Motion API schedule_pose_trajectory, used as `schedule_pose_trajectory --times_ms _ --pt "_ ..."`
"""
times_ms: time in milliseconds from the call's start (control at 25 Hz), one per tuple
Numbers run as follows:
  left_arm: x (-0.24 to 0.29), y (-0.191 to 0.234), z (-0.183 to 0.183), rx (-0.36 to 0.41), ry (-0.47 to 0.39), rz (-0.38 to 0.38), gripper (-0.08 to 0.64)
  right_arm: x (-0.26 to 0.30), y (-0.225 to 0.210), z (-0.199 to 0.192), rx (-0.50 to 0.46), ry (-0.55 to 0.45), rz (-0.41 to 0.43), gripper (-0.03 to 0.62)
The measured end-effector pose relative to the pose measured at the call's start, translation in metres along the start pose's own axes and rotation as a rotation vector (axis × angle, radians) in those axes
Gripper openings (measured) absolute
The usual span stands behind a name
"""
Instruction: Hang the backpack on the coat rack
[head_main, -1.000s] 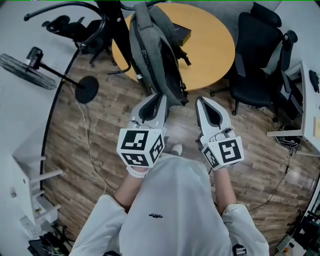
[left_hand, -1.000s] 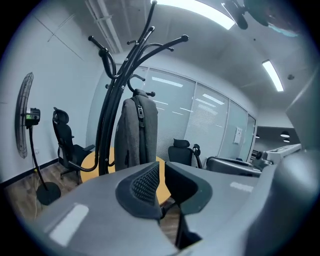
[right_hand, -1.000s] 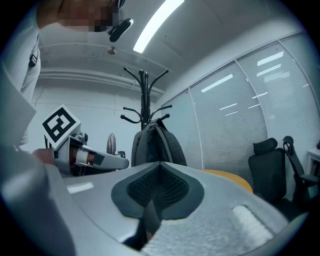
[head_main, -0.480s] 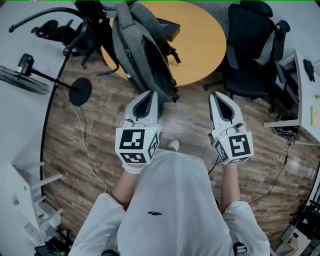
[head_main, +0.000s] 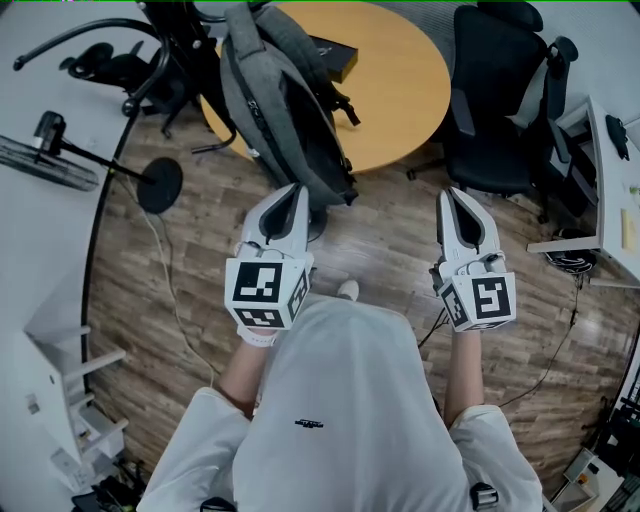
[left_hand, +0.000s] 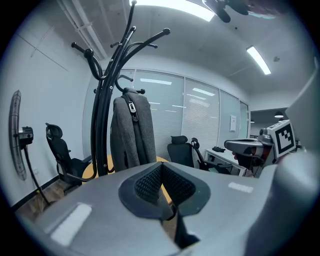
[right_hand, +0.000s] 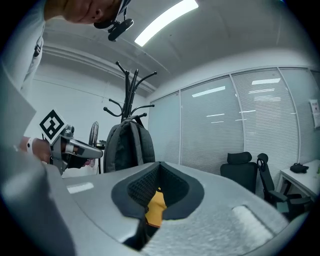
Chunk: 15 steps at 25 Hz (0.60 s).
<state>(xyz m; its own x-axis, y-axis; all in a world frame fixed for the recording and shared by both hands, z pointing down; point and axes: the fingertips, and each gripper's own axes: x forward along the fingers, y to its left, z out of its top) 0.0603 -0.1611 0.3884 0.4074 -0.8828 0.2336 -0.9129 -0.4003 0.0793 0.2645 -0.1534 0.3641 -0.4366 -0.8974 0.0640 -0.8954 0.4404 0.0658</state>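
The grey backpack hangs by its top loop from a hook of the black coat rack, its bottom free above the floor. The left gripper view shows the backpack against the rack's pole. In the right gripper view the backpack hangs further off. My left gripper is shut and empty, its tips just below the bag's bottom edge. Off to the right, well clear of the bag, my right gripper is shut and holds nothing.
A round wooden table with a black box stands behind the rack. A black office chair is at the right, another chair at the left. A floor fan and a white desk flank the wooden floor.
My right gripper has moved to the right, away from the backpack and from the left gripper. The left gripper has stayed below the bag and rolled slightly. The backpack stays on its hook.
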Motion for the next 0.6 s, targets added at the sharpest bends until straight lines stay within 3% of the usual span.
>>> schedule_pose_trajectory --times_ms 600 --pt "-0.008 0.006 -0.010 -0.024 0.009 -0.001 0.017 0.004 0.017 -0.008 0.038 -0.019 -0.006 0.002"
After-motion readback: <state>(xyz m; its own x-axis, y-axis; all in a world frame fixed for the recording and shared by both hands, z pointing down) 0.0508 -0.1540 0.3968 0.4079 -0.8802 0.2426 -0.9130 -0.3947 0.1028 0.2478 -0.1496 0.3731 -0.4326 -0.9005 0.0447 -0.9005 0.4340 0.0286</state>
